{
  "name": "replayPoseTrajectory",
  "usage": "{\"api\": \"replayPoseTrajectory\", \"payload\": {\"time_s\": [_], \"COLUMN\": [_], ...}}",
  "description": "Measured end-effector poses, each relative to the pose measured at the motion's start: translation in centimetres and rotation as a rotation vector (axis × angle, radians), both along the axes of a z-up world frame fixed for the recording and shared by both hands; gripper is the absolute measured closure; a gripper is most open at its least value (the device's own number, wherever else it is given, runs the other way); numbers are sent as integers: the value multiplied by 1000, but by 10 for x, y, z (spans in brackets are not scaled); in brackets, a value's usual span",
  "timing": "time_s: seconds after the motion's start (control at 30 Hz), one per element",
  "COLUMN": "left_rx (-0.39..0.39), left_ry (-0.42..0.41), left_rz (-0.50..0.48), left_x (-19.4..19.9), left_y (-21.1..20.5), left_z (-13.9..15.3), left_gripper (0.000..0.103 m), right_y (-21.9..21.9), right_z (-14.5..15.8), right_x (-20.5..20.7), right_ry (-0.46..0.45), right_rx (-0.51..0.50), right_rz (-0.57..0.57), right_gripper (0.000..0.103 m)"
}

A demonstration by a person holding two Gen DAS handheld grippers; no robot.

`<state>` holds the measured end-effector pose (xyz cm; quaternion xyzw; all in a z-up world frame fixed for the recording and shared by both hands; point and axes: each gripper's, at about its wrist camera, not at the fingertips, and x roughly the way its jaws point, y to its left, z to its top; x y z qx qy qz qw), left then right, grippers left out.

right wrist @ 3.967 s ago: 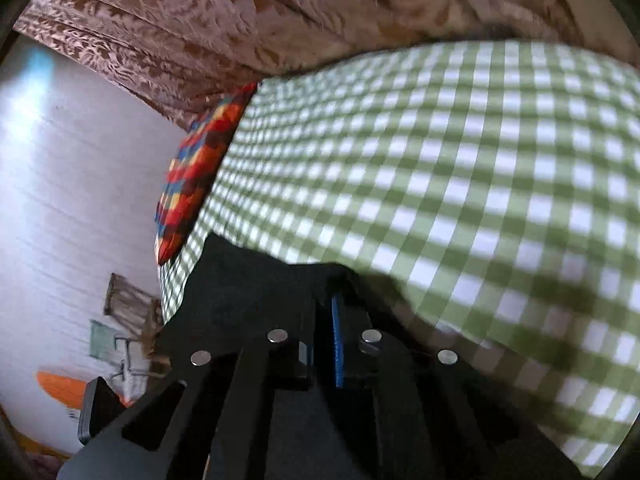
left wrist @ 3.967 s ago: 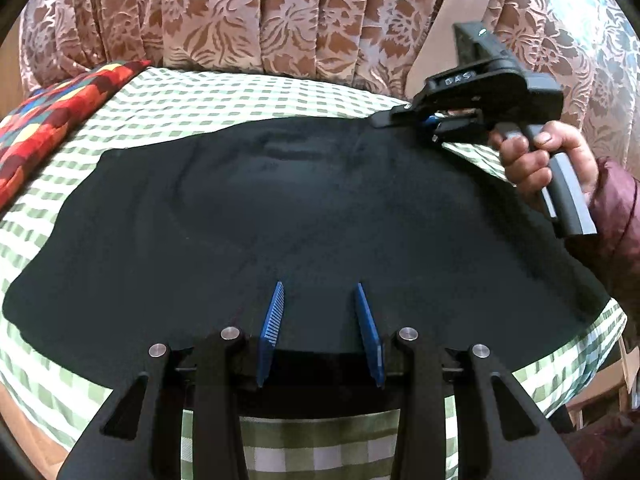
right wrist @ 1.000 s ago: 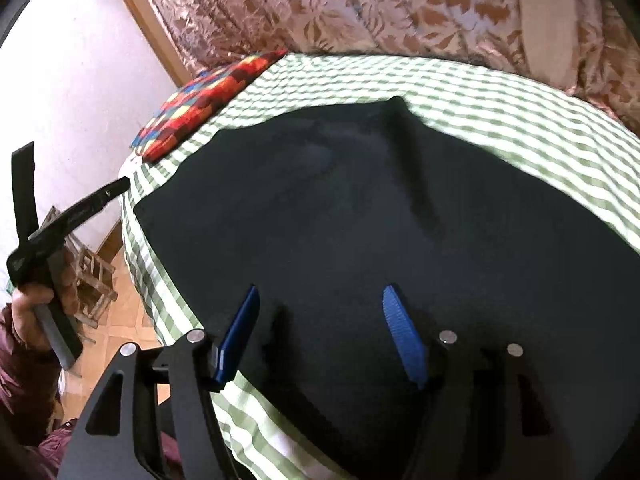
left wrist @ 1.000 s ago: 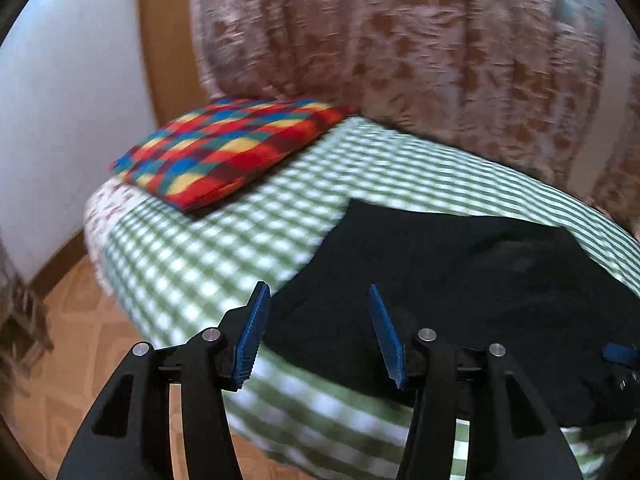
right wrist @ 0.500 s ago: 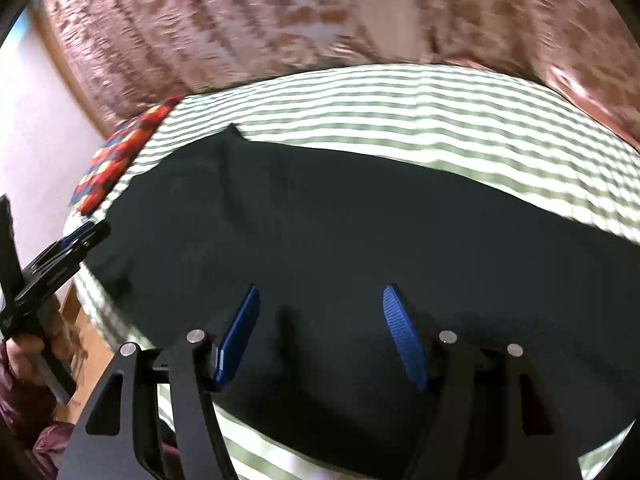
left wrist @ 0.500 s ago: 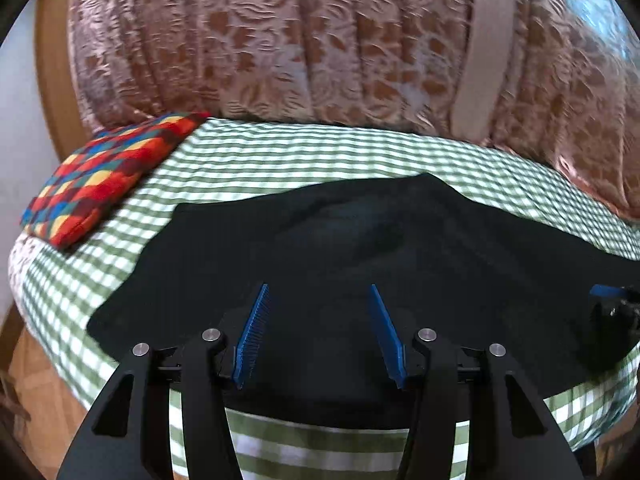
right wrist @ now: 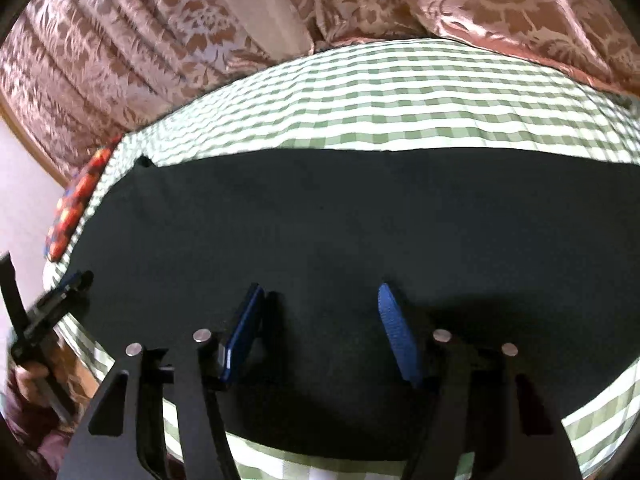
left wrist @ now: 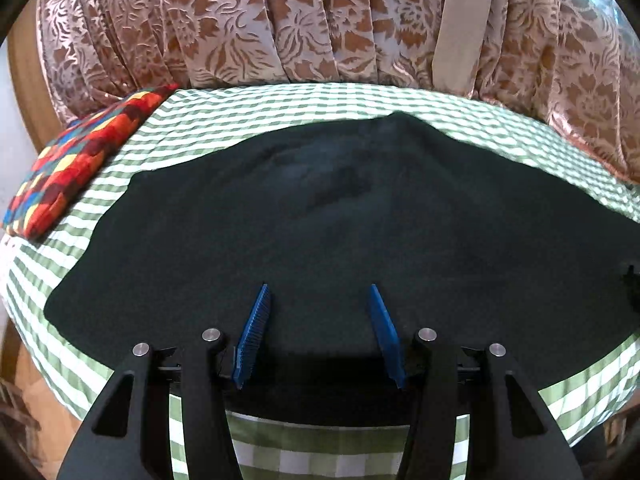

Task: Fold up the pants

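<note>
Black pants (left wrist: 340,220) lie spread flat across a green-and-white checked bed (left wrist: 280,104). My left gripper (left wrist: 318,286) hovers open over the near edge of the cloth, with nothing pinched between its blue pads (left wrist: 256,320). The right wrist view shows the same pants (right wrist: 360,220) from further right. There my right gripper (right wrist: 320,286) hangs low over the near edge, jaws closing, pads not pressing on the cloth. The left gripper (right wrist: 52,304) shows at the far left of that view, held by a hand (right wrist: 32,372).
A red, blue and yellow checked pillow (left wrist: 80,160) lies at the left end of the bed. Brown floral curtains (left wrist: 280,20) hang right behind the bed. Wooden floor (left wrist: 24,400) shows beyond the bed's left edge.
The left view swung from the pillow end to face the middle of the pants and dropped closer. The right view slid right along the near edge. The right pads stand slightly closer together.
</note>
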<state>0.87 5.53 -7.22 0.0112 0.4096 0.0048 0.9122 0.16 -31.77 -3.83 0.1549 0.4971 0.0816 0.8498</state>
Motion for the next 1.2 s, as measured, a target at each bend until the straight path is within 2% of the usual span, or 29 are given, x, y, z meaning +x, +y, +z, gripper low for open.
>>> {"api": "replayPoseTrajectory", "payload": {"time_s": [0.13, 0.4, 0.63, 0.77, 0.83, 0.9, 0.93, 1.03, 1.1, 1.2], "left_rx": [2, -4, -27, -23, -22, -20, -18, -6, -4, 8], "left_ry": [-45, -85, -43, -25, -16, -5, -1, 8, 16, 19], "left_rz": [-14, -79, -119, -148, -157, -163, -164, -160, -155, -159], "left_x": [-4, -4, 5, 7, 7, 7, 7, 9, 10, 12], "left_y": [-4, -22, -31, -39, -42, -44, -45, -46, -47, -51], "left_z": [11, 26, 15, 9, 6, 3, 2, 0, 0, 2], "left_gripper": [53, 53, 53, 53, 53, 53, 53, 53, 53, 53], "right_y": [-13, -86, -158, -202, -214, -220, -219, -180, -150, -95], "right_z": [9, 15, 22, 7, 1, -1, 2, 39, 54, 71], "right_x": [-8, -48, -94, -123, -129, -128, -126, -101, -86, -63], "right_ry": [-8, 10, 1, 1, -5, 0, 6, 63, 58, 43], "right_rx": [-13, 126, 274, 379, 421, 414, 382, -80, -221, -501], "right_rz": [-47, -274, -500, -679, -723, -751, -758, -680, -589, -437], "right_gripper": [40, 40, 39, 39, 39, 41, 41, 39, 37, 37]}}
